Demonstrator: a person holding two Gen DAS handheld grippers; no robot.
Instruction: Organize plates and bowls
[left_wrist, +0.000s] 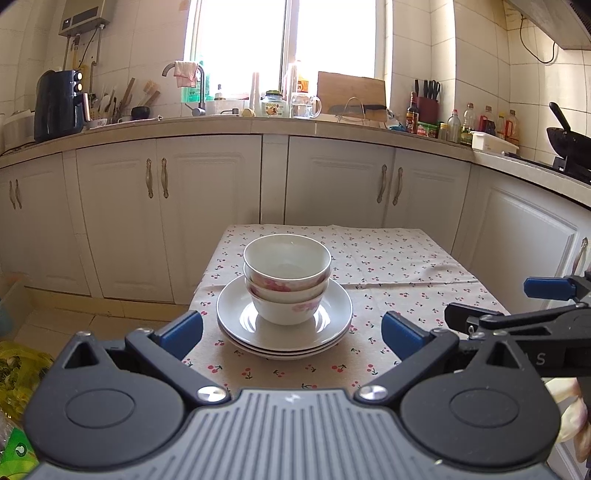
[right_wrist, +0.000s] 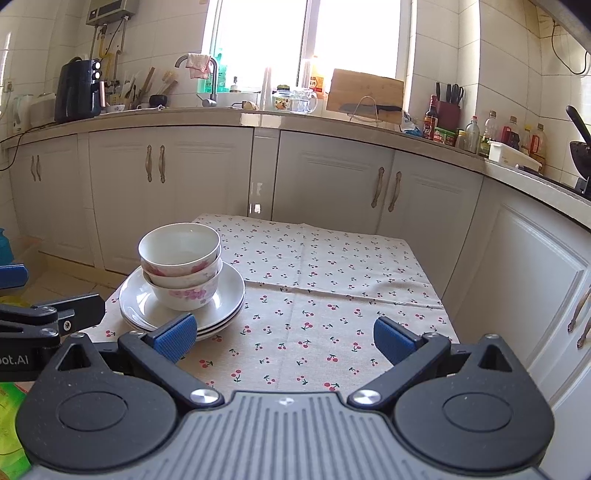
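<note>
Three white bowls with pink flowers (left_wrist: 287, 275) (right_wrist: 181, 264) are nested and stand on a stack of three white plates (left_wrist: 334, 314) (right_wrist: 231, 295) on the cherry-print tablecloth (left_wrist: 388, 266) (right_wrist: 325, 280). My left gripper (left_wrist: 291, 332) is open just short of the stack, its blue pads on either side of it and touching nothing. My right gripper (right_wrist: 284, 338) is open over bare cloth to the right of the stack, its left pad near the plates' rim. The right gripper (left_wrist: 495, 302) also shows at the right edge of the left wrist view.
The small table ends close behind the stack, with white cabinets (left_wrist: 207, 206) beyond. A counter (left_wrist: 258, 125) carries a sink, jars, bottles and a knife block. A yellow-green bag (left_wrist: 18, 376) lies on the floor at the left. A hand (left_wrist: 569, 413) shows at the right.
</note>
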